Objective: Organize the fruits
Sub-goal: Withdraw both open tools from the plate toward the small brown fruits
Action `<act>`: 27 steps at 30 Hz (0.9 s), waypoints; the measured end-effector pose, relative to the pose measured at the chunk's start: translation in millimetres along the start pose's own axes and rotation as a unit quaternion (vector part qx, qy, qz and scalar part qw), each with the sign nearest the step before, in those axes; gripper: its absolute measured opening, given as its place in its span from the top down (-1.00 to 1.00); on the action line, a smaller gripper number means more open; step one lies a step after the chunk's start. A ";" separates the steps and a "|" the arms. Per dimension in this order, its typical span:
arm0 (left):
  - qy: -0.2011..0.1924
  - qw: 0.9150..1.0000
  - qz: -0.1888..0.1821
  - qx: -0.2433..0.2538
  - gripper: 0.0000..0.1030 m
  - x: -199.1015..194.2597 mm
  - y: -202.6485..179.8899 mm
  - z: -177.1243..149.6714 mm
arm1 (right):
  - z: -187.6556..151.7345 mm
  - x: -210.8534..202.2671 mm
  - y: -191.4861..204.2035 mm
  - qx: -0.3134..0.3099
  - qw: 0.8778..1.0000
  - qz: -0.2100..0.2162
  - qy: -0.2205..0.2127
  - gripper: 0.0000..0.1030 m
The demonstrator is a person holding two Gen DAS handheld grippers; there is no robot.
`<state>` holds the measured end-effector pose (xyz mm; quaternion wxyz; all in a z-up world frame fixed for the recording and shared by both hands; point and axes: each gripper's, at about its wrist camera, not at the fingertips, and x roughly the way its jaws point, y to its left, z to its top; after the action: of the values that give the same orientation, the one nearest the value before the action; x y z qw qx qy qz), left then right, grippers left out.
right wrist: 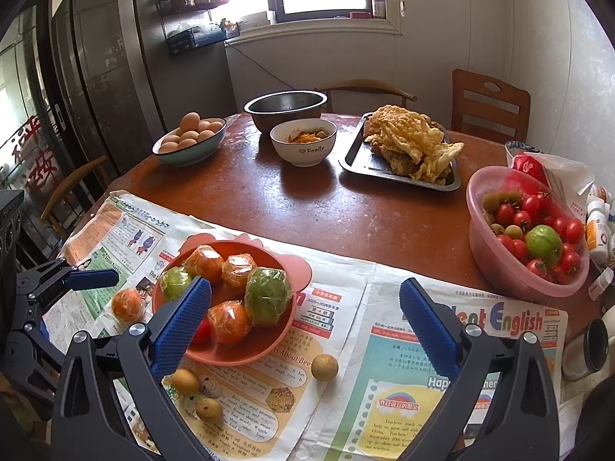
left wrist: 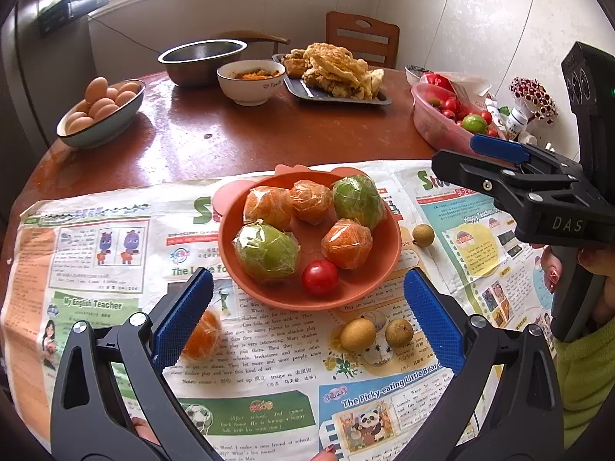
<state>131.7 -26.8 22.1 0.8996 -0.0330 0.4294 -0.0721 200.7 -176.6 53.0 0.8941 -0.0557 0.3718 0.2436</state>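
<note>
An orange bowl (left wrist: 365, 284) (right wrist: 246, 349) on newspaper holds three wrapped oranges (left wrist: 346, 244), two wrapped green fruits (left wrist: 267, 251) and a cherry tomato (left wrist: 319, 277). A further wrapped orange (left wrist: 203, 332) (right wrist: 128, 304) lies on the paper left of the bowl. Three longans (left wrist: 357, 333) (right wrist: 324, 365) lie loose in front of it and to its right. My left gripper (left wrist: 307, 280) (right wrist: 73, 307) stands open above the bowl's near side, nothing between its pads. My right gripper (right wrist: 305, 286) (left wrist: 457, 153) is open too, to the right of the bowl, and holds nothing.
A pink basin (right wrist: 499, 269) of cherry tomatoes, longans and a green fruit stands at the right. Farther back are an egg bowl (right wrist: 188, 153), a steel bowl (right wrist: 286, 109), a white bowl (right wrist: 303, 151) and a tray (right wrist: 357, 161) of fried food. Bottles (right wrist: 597, 230) crowd the right edge.
</note>
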 end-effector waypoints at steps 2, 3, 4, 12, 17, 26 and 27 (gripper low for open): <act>-0.002 1.000 0.001 -0.001 -0.81 -3.2 0.9 -1.4 | -0.8 -3.4 1.9 -0.002 1.000 0.000 -0.002 -0.91; -0.003 1.000 0.002 -0.002 -0.81 -4.5 1.6 -1.5 | -1.3 -5.5 3.1 -0.003 1.000 -0.001 -0.003 -0.91; -0.004 1.000 0.003 -0.004 -0.81 -6.4 2.5 -2.3 | -1.7 -7.3 3.6 -0.003 1.000 -0.002 -0.004 -0.91; -0.014 1.000 0.009 -0.010 -0.81 -20.2 8.5 -7.3 | -3.7 -21.7 12.6 -0.009 1.000 -0.003 -0.013 -0.91; -0.019 1.000 0.012 -0.014 -0.81 -28.2 12.0 -9.7 | -5.9 -29.5 17.9 -0.011 1.000 -0.004 -0.018 -0.91; -0.019 1.000 0.017 -0.017 -0.81 -38.9 20.8 -22.0 | -19.8 -39.5 29.3 -0.020 1.000 -0.007 -0.018 -0.91; -0.017 1.000 0.018 -0.017 -0.81 -39.2 22.6 -24.7 | -23.1 -40.0 31.1 -0.023 1.000 -0.008 -0.017 -0.91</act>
<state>90.5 1.7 33.9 0.9071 -0.0415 0.4161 -0.0478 146.9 -171.6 66.6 0.9008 -0.0746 0.3500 0.2462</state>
